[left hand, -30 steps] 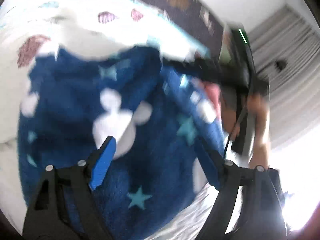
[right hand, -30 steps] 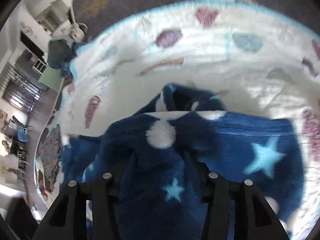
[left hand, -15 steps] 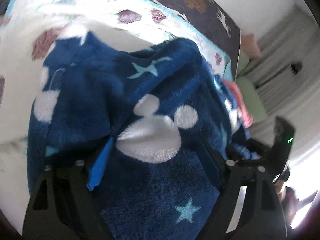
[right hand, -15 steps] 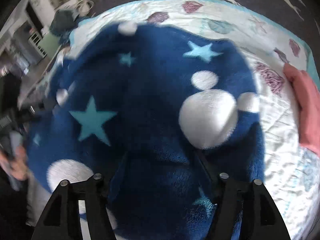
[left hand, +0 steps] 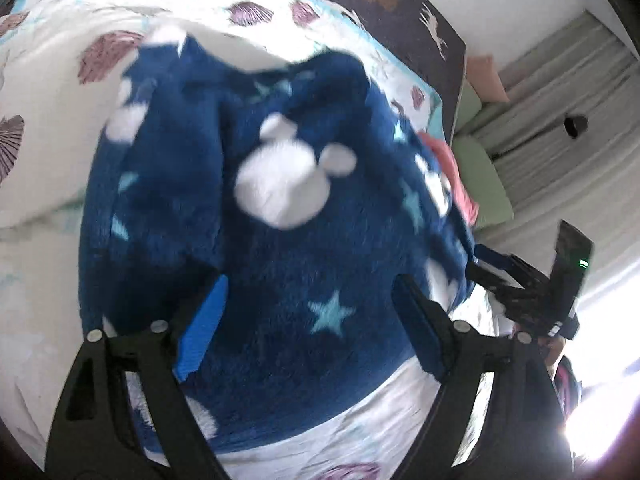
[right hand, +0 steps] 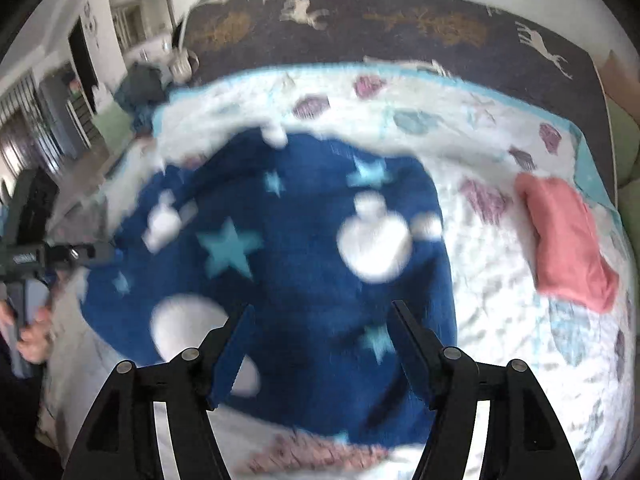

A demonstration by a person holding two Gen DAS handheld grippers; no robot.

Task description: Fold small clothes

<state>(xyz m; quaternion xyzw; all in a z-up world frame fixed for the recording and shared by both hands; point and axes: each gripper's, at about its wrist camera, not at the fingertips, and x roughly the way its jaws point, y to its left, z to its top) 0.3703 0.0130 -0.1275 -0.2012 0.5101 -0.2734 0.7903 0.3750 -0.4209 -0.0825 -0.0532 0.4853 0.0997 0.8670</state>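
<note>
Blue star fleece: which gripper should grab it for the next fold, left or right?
Probably left. The left gripper hangs right over the fleece, jaws wide open with cloth between them. The right gripper is open over it too, but nearer the front edge by the quilt. Close call; the pictures are blurry.

Motion blur smears the blue fleece garment (left hand: 288, 216) in both views, so its folds and edges cannot be made out. The pink cloth (left hand: 452, 168) is mostly hidden behind it in the left wrist view
</note>
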